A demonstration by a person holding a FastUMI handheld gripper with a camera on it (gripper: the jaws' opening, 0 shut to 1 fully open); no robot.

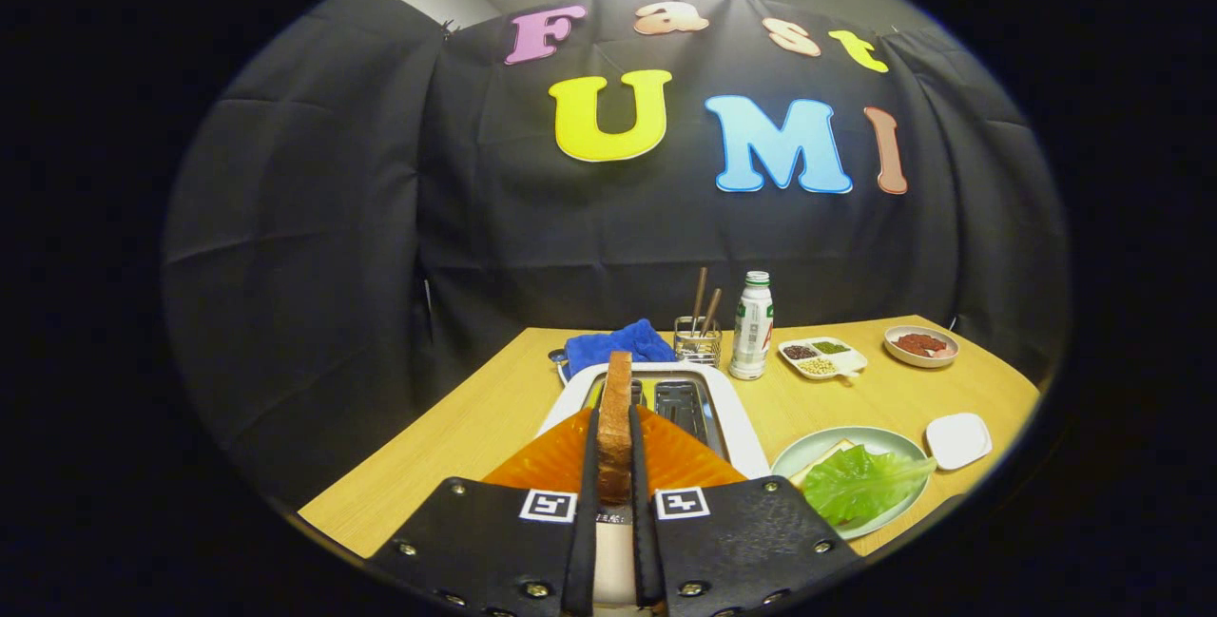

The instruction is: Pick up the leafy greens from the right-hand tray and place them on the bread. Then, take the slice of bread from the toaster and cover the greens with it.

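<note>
One slice of bread (615, 422) stands on edge between the two fingers of the tongs (614, 427), which pinch it from both sides. Its thin edge faces the camera, its long axis runs straight ahead along the fingers, and its far end points toward the booth wall, reaching past the fingertips over the toaster (699, 403). The toaster is white with two dark slots on top; the bread sits above the slot nearer the blue cloth, though whether it touches the toaster cannot be told. Orange ribbed material fans out just under the fingers on both sides.

Beside the toaster, to the right of the fingers, a pale green plate (808, 451) rests on the wooden surface (456, 427). On it lies a lettuce leaf (860, 484) covering a second slice of bread (825, 458), of which a corner shows at the leaf's near-toaster side. A small white square dish (958, 439) lies just beyond the plate.

Farther back stand a blue cloth (608, 347), a wire holder with chopsticks (699, 337), a white bottle (752, 327), a divided dish of seeds (820, 357) and a round bowl of red bits (920, 346).
</note>
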